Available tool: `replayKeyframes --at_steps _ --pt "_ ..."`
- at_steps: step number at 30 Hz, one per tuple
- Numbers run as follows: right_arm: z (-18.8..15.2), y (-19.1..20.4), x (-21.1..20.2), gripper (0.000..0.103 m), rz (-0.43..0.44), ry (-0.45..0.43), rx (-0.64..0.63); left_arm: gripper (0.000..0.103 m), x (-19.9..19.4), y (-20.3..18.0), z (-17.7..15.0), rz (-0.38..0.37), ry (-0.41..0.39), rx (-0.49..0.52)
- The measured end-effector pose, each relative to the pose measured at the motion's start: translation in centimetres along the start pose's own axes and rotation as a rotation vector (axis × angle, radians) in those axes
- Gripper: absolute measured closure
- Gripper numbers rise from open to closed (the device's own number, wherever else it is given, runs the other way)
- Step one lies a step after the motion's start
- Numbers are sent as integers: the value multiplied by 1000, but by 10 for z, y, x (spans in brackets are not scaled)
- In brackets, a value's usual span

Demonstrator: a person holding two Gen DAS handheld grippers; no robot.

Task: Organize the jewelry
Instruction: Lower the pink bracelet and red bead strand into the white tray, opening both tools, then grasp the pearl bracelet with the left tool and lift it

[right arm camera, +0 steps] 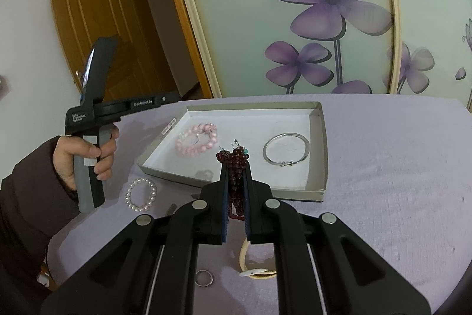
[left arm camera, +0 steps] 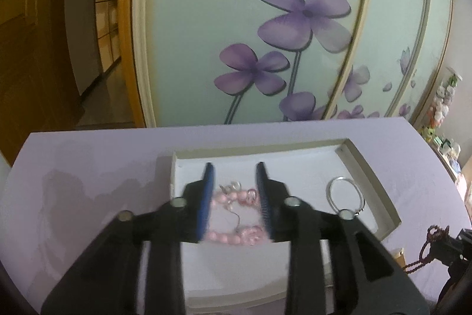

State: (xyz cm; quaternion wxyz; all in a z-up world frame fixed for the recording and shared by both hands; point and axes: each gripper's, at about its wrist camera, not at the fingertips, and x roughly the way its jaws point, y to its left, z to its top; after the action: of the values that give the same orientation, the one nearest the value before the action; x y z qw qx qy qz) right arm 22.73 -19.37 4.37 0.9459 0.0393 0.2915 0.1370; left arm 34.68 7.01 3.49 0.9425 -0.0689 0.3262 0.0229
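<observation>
A shallow white box (right arm camera: 320, 138) lies on the lilac tablecloth. Inside lie a pink bead bracelet (right arm camera: 196, 143) at the left and a silver bangle (right arm camera: 286, 149) at the right. My right gripper (right arm camera: 236, 164) is shut on a dark red bead bracelet (right arm camera: 234, 157) and holds it above the box's front edge. My left gripper (left arm camera: 236, 167) is open above the box, over the pink bracelet (left arm camera: 233, 214), which lies free on the box floor. The bangle also shows in the left wrist view (left arm camera: 345, 194). The dark red bracelet shows at the right edge there (left arm camera: 427, 247).
On the cloth in front of the box lie a white pearl bracelet (right arm camera: 141, 194), a small silver ring (right arm camera: 204, 277) and a pale bangle (right arm camera: 256, 264). A wardrobe door with purple flowers (right arm camera: 324, 5) stands behind the table. A wooden door (right arm camera: 97, 19) is at the left.
</observation>
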Motion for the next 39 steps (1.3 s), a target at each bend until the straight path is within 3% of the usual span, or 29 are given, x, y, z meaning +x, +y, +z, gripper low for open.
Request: replayKeyframes --at_steps 17,34,35,37,38,39 --pt "29 -1 24 94 -43 -27 -41 42 -45 19 -3 33 -103 -1" --pt "74 -28 110 94 -98 66 -11 41 -47 29 -6 5 -115 -17" --pt "75 -29 112 93 -99 68 -7 41 -46 29 -6 4 -114 -19" --pt "75 -31 114 79 -96 72 14 41 -44 30 -5 2 -111 -24" --pt "74 -33 112 61 -93 66 22 41 -43 30 -5 1 -110 -26" --pt "73 -34 108 54 -96 50 23 41 -42 29 -4 -2 -109 -28"
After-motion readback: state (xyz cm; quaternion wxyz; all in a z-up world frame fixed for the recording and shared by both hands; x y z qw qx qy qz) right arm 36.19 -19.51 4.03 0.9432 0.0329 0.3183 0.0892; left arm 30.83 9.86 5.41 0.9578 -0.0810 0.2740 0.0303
